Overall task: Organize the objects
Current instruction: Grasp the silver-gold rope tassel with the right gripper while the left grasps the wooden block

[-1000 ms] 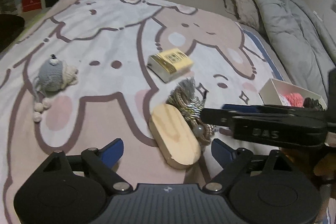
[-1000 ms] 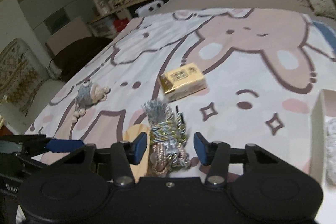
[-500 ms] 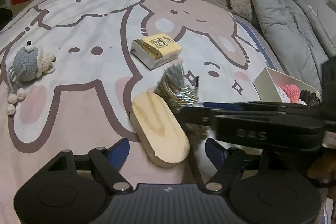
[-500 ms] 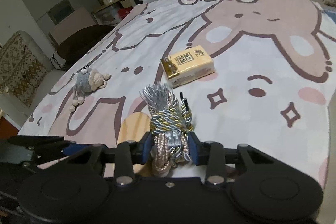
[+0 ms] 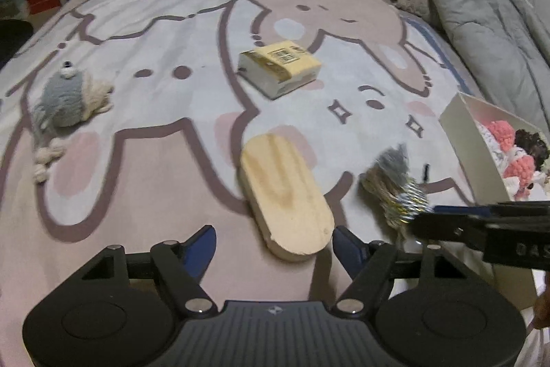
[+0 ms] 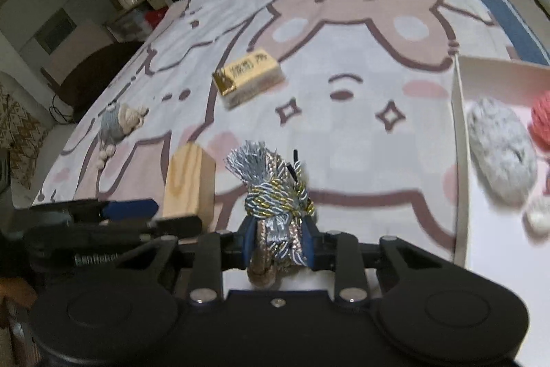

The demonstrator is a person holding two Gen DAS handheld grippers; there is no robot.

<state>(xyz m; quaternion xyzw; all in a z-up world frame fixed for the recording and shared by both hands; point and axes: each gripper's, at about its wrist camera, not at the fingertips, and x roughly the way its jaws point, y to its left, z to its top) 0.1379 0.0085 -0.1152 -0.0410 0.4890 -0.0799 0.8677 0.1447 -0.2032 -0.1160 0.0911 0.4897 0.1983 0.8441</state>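
**Inspector:** Cord bundle (image 6: 275, 195) is the item in hand; the right gripper (image 6: 278, 243) is clamped on its lower loops, jaws pressed against both sides, tassel end standing up and forward of the fingertips; it appears lifted off the bedspread (image 6: 343, 140).

**Assistant:** Risks from here?

**Inspector:** Three, in my judgement; first, the hold is on soft, loose coils, so a strand could slide out between the pads and the bundle sag or unravel; second, the white box (image 6: 459, 160) stands just to the right of the gripper, and a low carry could catch the trailing loops on its near wall; third, the box already holds a grey fuzzy ball (image 6: 502, 147) and a pink yarn piece (image 6: 541, 119), so a careless drop could land on top and roll out.

**Assistant:** And the other side?

**Inspector:** Left gripper (image 5: 273, 250) has its fingers spread apart and holds nothing; the wooden oval block (image 5: 285, 191) lies just ahead, between its fingertips but not gripped; both tools sit close, so a sideways swing could knock them together.

**Assistant:** Farther out?

**Inspector:** Yellow tissue pack (image 5: 280, 67) lies well ahead of both; the crocheted grey toy (image 5: 65, 102) lies far to the left, apart from everything.
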